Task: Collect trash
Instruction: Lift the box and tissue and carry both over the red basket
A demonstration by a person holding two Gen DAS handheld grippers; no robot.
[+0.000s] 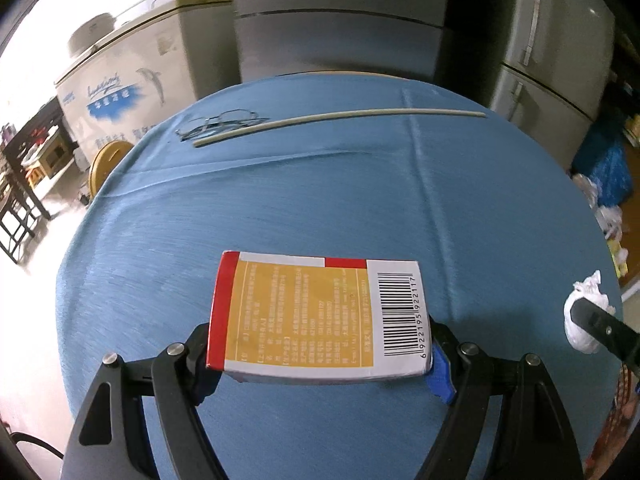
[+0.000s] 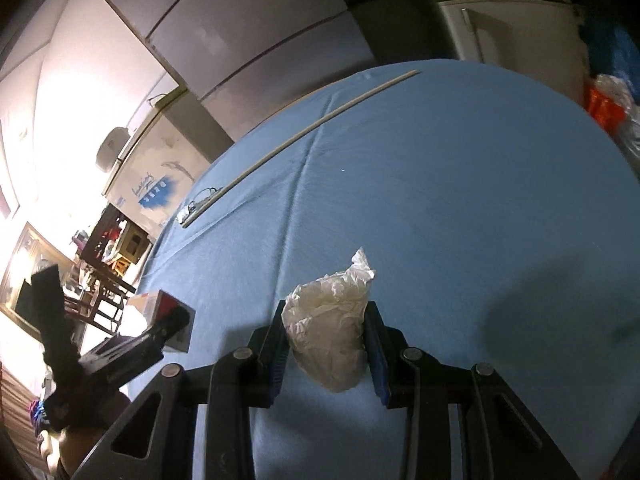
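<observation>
My left gripper is shut on a flat cardboard box, yellow, red and white with a barcode, held above the blue tablecloth. My right gripper is shut on a crumpled white plastic wad, also above the cloth. In the left wrist view the wad and a right finger show at the far right. In the right wrist view the box and the left gripper show at the lower left.
A long pale stick and a pair of glasses lie at the table's far side. Refrigerators stand behind the table. Plastic bags are heaped on the right; a dark rack stands left.
</observation>
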